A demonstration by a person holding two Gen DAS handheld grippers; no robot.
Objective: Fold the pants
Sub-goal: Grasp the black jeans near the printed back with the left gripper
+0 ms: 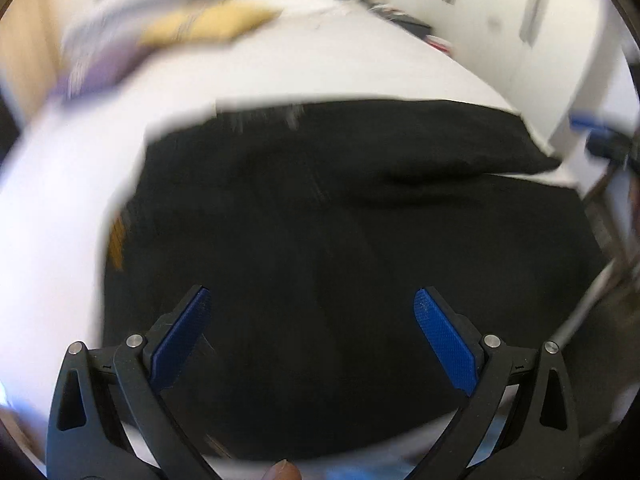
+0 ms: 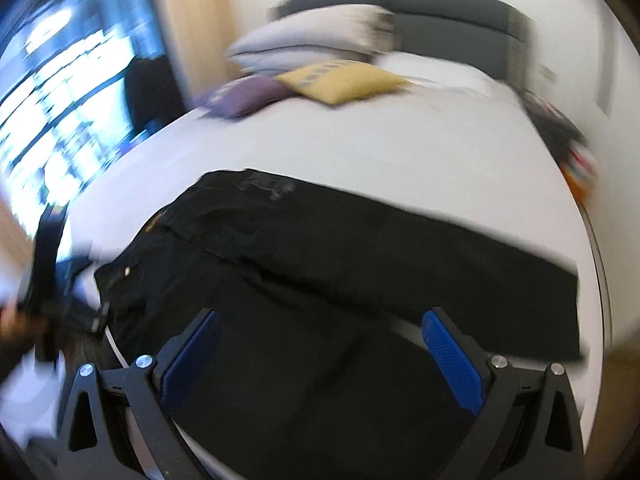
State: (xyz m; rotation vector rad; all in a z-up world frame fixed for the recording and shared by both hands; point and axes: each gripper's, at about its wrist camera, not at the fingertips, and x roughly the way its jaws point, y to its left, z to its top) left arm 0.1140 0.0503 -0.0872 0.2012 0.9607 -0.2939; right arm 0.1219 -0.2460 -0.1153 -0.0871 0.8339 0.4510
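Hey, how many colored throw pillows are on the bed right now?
2. A yellow pillow lies near the head of the bed, and a purple pillow sits just left of it, touching. Others may be hidden behind the white pillows.

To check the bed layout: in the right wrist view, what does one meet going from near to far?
Right claw → black pants → bare white bed sheet → yellow cushion → dark headboard.

pillows blurred, pants cut off — smeared
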